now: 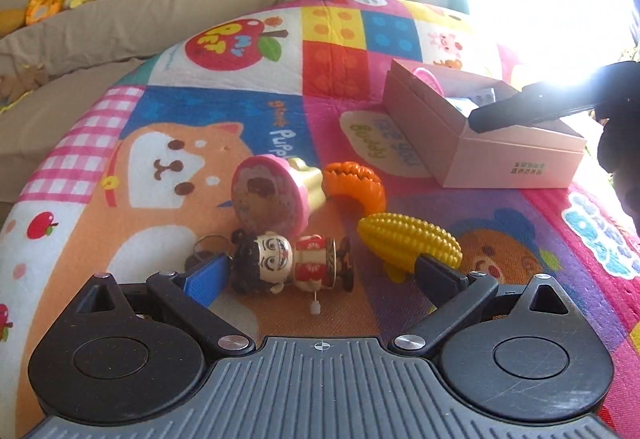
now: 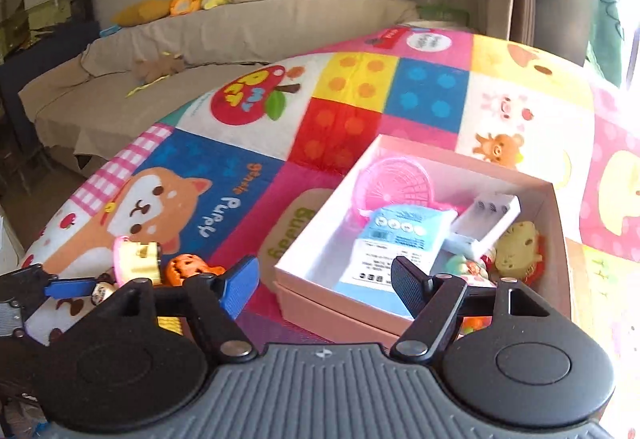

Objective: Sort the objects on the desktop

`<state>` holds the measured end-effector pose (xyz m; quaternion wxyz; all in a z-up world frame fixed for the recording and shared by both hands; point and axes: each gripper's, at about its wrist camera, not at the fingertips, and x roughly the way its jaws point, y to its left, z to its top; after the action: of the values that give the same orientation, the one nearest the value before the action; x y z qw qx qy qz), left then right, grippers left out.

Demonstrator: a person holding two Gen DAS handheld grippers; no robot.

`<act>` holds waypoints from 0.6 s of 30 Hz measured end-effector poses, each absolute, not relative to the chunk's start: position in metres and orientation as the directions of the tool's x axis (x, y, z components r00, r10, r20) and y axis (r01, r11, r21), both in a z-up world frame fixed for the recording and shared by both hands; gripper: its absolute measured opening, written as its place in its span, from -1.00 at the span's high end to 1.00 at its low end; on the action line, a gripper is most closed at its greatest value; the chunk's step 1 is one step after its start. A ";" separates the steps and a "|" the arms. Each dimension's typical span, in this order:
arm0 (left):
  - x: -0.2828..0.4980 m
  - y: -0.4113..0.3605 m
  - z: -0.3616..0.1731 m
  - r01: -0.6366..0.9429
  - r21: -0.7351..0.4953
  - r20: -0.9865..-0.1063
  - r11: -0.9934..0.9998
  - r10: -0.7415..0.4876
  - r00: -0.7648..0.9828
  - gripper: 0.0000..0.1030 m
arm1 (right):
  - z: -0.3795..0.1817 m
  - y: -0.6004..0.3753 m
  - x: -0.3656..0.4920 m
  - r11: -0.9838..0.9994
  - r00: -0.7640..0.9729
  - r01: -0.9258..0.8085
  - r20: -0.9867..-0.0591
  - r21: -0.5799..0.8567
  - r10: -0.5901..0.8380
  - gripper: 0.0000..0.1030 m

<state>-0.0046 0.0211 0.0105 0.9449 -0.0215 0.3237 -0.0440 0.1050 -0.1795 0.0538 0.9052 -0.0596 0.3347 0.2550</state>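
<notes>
**Both claws open and empty, toys on the mat, box partly filled**

You have much free mat [image 1: 248, 87] behind the toys, up to its far edge near the sofa [image 1: 132, 11]. The pink box [image 1: 500, 147] stands at the right side of the mat, well apart from the toy group, and its near wall is just in front of your right claw.

Your left claw [image 1: 320, 275] points down at a slope, low over the mat. Its jaws stand wide, and the doll [image 1: 292, 263] lies between the fingertips; the blue pad is just beside the doll's head, the black pad is against the corn [image 1: 408, 243]. They do not press on anything. Behind the doll lie the pink stamp [image 1: 272, 199] and the orange toy [image 1: 356, 183], touching each other.

Your right claw [image 2: 324, 283] also slopes down, over the near left corner of the box. Its jaws are fairly wide open and hold nothing. Inside the box you see a pink basket [image 2: 396, 187], a blue packet [image 2: 396, 235], a white tray [image 2: 488, 223] and a yellow toy [image 2: 518, 247].
</notes>
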 end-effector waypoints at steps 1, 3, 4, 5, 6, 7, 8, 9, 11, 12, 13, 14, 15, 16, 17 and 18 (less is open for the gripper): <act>-0.006 0.021 0.010 0.067 -0.069 -0.616 0.995 -0.096 0.782 -0.97 | 0.048 -0.183 0.110 0.862 0.629 -0.498 -0.644 0.094 0.434 -0.44; -0.007 0.020 0.010 0.065 -0.067 -0.624 0.996 -0.092 0.776 -0.97 | 0.040 -0.187 0.114 0.857 0.619 -0.492 -0.632 0.152 0.467 -0.51; -0.008 0.020 0.009 0.064 -0.066 -0.627 0.996 -0.091 0.774 -0.97 | 0.038 -0.187 0.112 0.851 0.615 -0.497 -0.622 0.172 0.484 -0.55; -0.007 0.019 0.009 0.062 -0.063 -0.631 0.996 -0.088 0.771 -0.97 | 0.039 -0.187 0.110 0.842 0.610 -0.505 -0.612 0.190 0.504 -0.55; -0.007 0.019 0.009 0.059 -0.058 -0.633 0.997 -0.083 0.769 -0.97 | 0.040 -0.183 0.104 0.822 0.598 -0.525 -0.593 0.218 0.539 -0.57; -0.006 0.018 0.008 0.058 -0.054 -0.635 0.997 -0.079 0.768 -0.97 | 0.042 -0.180 0.100 0.806 0.588 -0.544 -0.579 0.235 0.565 -0.58; -0.007 0.018 0.008 0.058 -0.050 -0.636 0.997 -0.076 0.768 -0.97 | 0.043 -0.177 0.094 0.792 0.579 -0.562 -0.571 0.238 0.582 -0.58; -0.007 0.017 0.008 0.058 -0.047 -0.637 0.997 -0.075 0.768 -0.97 | 0.045 -0.173 0.089 0.779 0.570 -0.582 -0.566 0.235 0.596 -0.60; -0.009 0.017 0.008 0.063 -0.050 -0.640 0.997 -0.081 0.764 -0.97 | 0.045 -0.167 0.077 0.759 0.554 -0.609 -0.563 0.228 0.613 -0.64; -0.010 0.017 0.008 0.066 -0.052 -0.641 0.996 -0.085 0.763 -0.97 | 0.045 -0.165 0.071 0.744 0.538 -0.629 -0.564 0.226 0.627 -0.65; -0.011 0.018 0.008 0.069 -0.055 -0.642 0.996 -0.088 0.761 -0.97 | 0.046 -0.165 0.065 0.728 0.520 -0.643 -0.562 0.237 0.643 -0.65; -0.011 0.018 0.008 0.070 -0.059 -0.643 0.996 -0.091 0.761 -0.97 | 0.047 -0.166 0.062 0.714 0.501 -0.650 -0.559 0.262 0.661 -0.65; -0.012 0.019 0.008 0.069 -0.061 -0.643 0.996 -0.092 0.760 -0.97 | 0.048 -0.167 0.057 0.689 0.468 -0.658 -0.551 0.305 0.691 -0.71; -0.012 0.019 0.008 0.067 -0.063 -0.643 0.996 -0.092 0.760 -0.97 | 0.048 -0.166 0.052 0.677 0.455 -0.657 -0.543 0.330 0.706 -0.79; -0.012 0.019 0.007 0.065 -0.062 -0.644 0.996 -0.089 0.760 -0.97 | 0.048 -0.163 0.047 0.668 0.447 -0.662 -0.536 0.340 0.716 -0.80; -0.012 0.019 0.007 0.063 -0.061 -0.644 0.996 -0.088 0.760 -0.97 | 0.048 -0.159 0.042 0.655 0.439 -0.676 -0.530 0.337 0.726 -0.79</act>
<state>-0.0115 0.0187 0.0075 0.9379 -0.0180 0.3441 -0.0403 0.0418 -0.1586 0.0480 0.8473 0.0373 0.3311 0.4136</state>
